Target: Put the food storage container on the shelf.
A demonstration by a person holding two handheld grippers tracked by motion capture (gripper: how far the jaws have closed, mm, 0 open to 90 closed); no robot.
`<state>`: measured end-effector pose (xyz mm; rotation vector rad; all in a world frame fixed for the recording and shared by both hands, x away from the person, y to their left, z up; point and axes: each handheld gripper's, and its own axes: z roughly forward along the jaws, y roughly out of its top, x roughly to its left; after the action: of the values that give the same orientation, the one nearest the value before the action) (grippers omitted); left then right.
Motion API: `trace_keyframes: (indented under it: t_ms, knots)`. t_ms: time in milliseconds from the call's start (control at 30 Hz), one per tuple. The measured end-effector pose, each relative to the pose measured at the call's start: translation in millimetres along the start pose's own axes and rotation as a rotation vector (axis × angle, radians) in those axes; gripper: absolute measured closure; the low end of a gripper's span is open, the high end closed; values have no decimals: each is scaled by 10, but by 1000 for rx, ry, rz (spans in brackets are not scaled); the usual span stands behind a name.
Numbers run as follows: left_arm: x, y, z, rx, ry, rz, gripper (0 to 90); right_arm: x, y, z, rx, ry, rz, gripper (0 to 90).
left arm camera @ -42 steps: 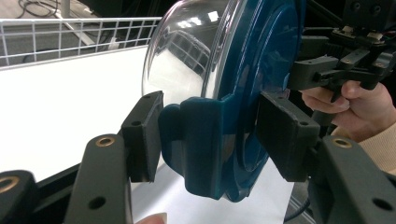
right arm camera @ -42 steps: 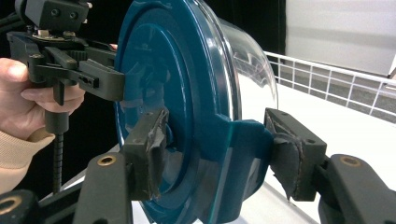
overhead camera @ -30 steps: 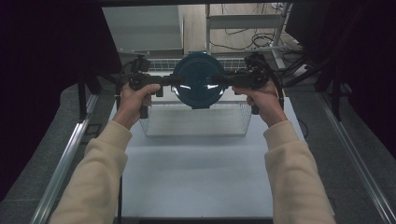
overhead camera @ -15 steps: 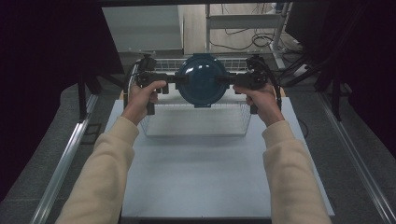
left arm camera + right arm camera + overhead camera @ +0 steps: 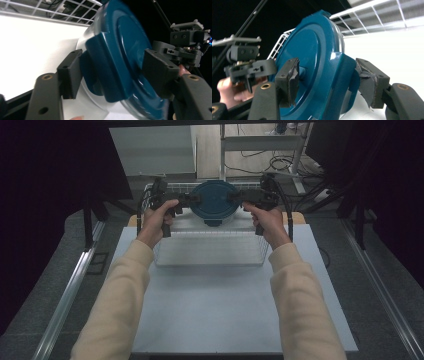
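Teal-lidded clear container (image 5: 215,209) held up over the far half of the white wire basket (image 5: 210,251), at 12 o'clock on the pale blue table (image 5: 220,310), pinched from both sides at its lid clips. At its 9 o'clock, left gripper (image 5: 186,199) with jaws just opened wider, the lid's clip (image 5: 110,72) between them, one pad (image 5: 71,71) beside the clip's edge and no firm press visible. At 3 o'clock, right gripper (image 5: 241,196) closed on the opposite clip (image 5: 338,82), worn pads (image 5: 368,83) against it.
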<state>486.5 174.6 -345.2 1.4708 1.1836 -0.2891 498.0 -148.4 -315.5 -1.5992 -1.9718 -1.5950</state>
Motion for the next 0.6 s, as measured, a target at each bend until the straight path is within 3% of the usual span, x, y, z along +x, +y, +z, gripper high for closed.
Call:
trace_keyframes:
  t_ms: [67,233,333,400,467,600]
  knots:
    - [8,-13,10,-12,0,7,326,-56,-13,32,4,10,36,381]
    - [-6,-24,24,-16,8,22,307,-33,-40,24,-27,-7,-9,359]
    - [-50,-23,-7,-52,46,49,216,74,-78,13,-49,-89,-103,243]
    - [-109,-21,-81,-101,75,72,201,150,-108,-24,-73,-132,-159,220]
    - [-176,-32,-170,-111,76,96,181,215,-136,-78,-92,-160,-209,197]
    - [-298,-122,-326,-97,130,184,178,313,-243,-230,-124,-147,-295,186]
